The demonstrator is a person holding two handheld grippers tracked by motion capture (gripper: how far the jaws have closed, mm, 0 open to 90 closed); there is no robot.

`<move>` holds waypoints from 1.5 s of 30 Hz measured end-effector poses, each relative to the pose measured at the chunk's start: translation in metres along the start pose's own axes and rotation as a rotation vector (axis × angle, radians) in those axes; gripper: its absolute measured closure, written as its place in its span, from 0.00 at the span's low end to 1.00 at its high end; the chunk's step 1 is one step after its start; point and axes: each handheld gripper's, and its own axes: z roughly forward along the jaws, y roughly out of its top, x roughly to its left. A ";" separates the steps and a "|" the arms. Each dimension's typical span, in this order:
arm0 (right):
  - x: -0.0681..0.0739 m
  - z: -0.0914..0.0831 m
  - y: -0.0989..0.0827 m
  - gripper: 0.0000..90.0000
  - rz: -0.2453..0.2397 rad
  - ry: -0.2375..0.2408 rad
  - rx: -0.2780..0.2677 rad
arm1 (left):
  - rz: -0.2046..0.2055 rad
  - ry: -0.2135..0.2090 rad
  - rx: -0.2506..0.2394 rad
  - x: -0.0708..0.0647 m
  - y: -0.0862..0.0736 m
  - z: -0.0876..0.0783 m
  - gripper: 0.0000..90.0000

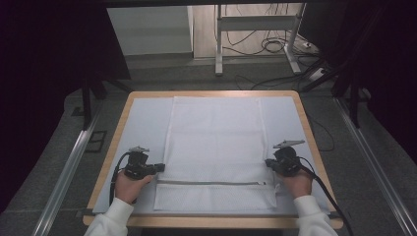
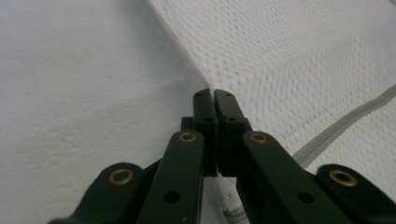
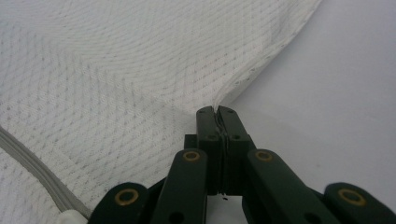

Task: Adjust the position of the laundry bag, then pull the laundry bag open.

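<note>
The left gripper (image 1: 158, 168) is held in the person's left hand (image 1: 129, 186), low on the table. Its two black jaws are pressed tight together on the left edge of a white mesh bag (image 1: 216, 142). In the left gripper view (image 2: 214, 97) the jaw tips meet right at the bag's edge, where the bumpy net cloth (image 2: 299, 60) ends and the smooth mat (image 2: 79, 79) begins.

The right gripper (image 1: 268, 163) is held in the right hand (image 1: 298, 183) on the other side. Its jaws are also squeezed shut, and they pinch the right edge of the bag. In the right gripper view (image 3: 217, 112) a thin bit of white cloth sits between the jaw tips, and the edge of the bag (image 3: 140, 74) is pulled up a little there.

The bag is big and white, with lots of tiny holes like a net. It lies flat in the middle of the table, from the far edge almost to the near edge. A grey zipper (image 1: 211, 182) runs across it near the person, just below the two grippers. The zipper looks closed.

Under the bag is a pale grey mat (image 1: 142, 123) that covers most of the wooden table (image 1: 114, 147). White sleeves (image 1: 110, 221) come in from the bottom.

Past the table is a grey floor (image 1: 162, 73) with a white metal stand (image 1: 219, 44) and some loose black cables (image 1: 273, 46). Metal rails (image 1: 69, 167) run along both sides of the table. Dark curtains (image 1: 44, 64) hang left and right.
</note>
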 end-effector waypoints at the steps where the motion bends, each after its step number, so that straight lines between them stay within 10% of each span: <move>1: 0.001 0.001 0.000 0.98 -0.006 0.005 0.003 | -0.002 0.001 0.001 0.001 0.000 -0.001 0.99; 15: 0.006 0.004 0.001 0.97 -0.018 0.025 0.009 | -0.005 0.012 0.014 0.007 -0.005 -0.002 0.98; 19: 0.006 0.002 0.000 0.95 -0.019 0.025 0.004 | 0.044 0.060 -0.005 0.005 -0.005 -0.004 0.84; 21: 0.004 0.000 -0.001 0.85 -0.015 0.022 -0.010 | 0.046 0.096 -0.034 0.002 -0.003 -0.009 0.61; 27: -0.001 -0.013 -0.004 0.49 -0.007 0.022 -0.067 | 0.084 0.099 -0.117 -0.010 0.004 -0.023 0.41; 36: -0.006 -0.028 -0.007 0.36 0.040 0.094 -0.170 | 0.141 0.071 -0.154 -0.028 0.010 -0.027 0.36; 45: -0.004 -0.034 -0.009 0.30 0.018 0.055 -0.184 | 0.160 0.053 -0.163 -0.043 0.014 -0.024 0.40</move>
